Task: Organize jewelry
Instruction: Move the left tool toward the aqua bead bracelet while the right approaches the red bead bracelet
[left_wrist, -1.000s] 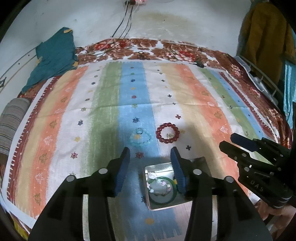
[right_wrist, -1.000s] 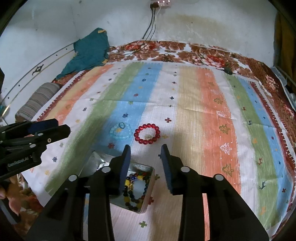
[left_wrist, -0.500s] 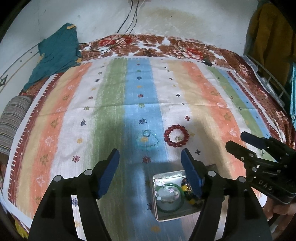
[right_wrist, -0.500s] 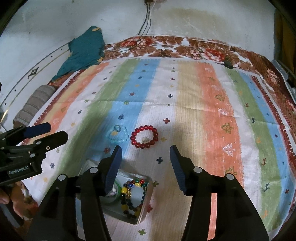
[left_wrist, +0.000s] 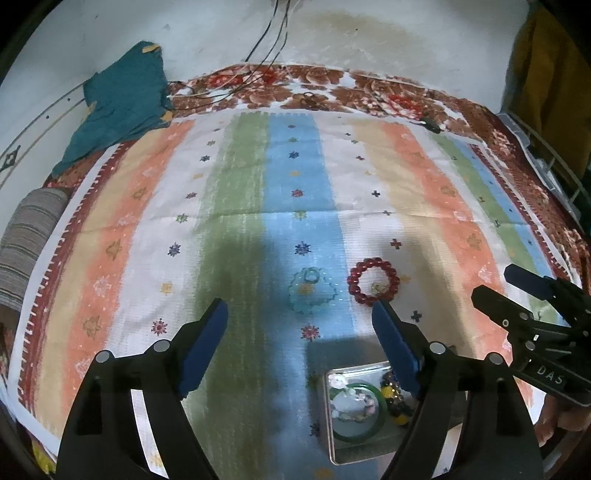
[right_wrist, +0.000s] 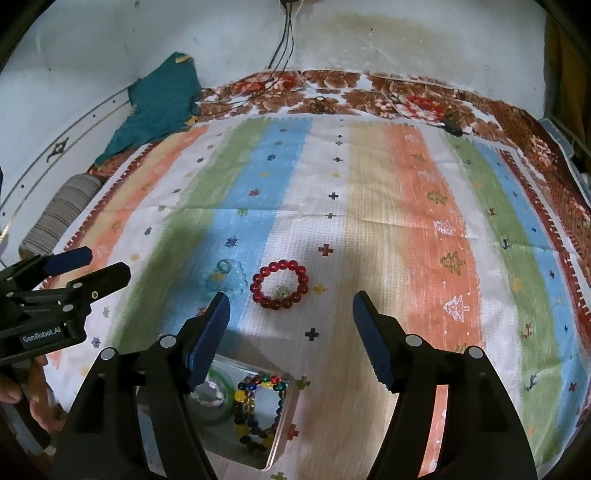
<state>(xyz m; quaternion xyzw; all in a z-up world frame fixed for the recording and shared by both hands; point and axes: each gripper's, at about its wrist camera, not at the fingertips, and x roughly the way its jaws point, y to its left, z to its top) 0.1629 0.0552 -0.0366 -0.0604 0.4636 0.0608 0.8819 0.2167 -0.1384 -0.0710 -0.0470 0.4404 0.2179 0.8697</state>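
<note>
A red bead bracelet (left_wrist: 373, 281) (right_wrist: 280, 283) and a pale blue bead bracelet (left_wrist: 312, 290) (right_wrist: 224, 278) lie side by side on the striped cloth. A metal tray (left_wrist: 334, 452) (right_wrist: 275, 448) near the front edge holds a green bangle (left_wrist: 356, 435) (right_wrist: 221, 413), a pale bead bracelet and a multicoloured bead bracelet (right_wrist: 258, 406). My left gripper (left_wrist: 299, 325) is open and empty, above the cloth just short of the blue bracelet. My right gripper (right_wrist: 291, 317) is open and empty, just short of the red bracelet. Each gripper shows at the edge of the other's view.
The striped cloth (left_wrist: 258, 206) covers a floral blanket on a bed against a white wall. A teal garment (left_wrist: 122, 107) lies at the back left, a striped roll (left_wrist: 26, 240) at the left edge. Cables hang down the wall.
Both grippers have opened wide and pulled back and up from the tray. The bracelets on the cloth and the tray have not moved.
</note>
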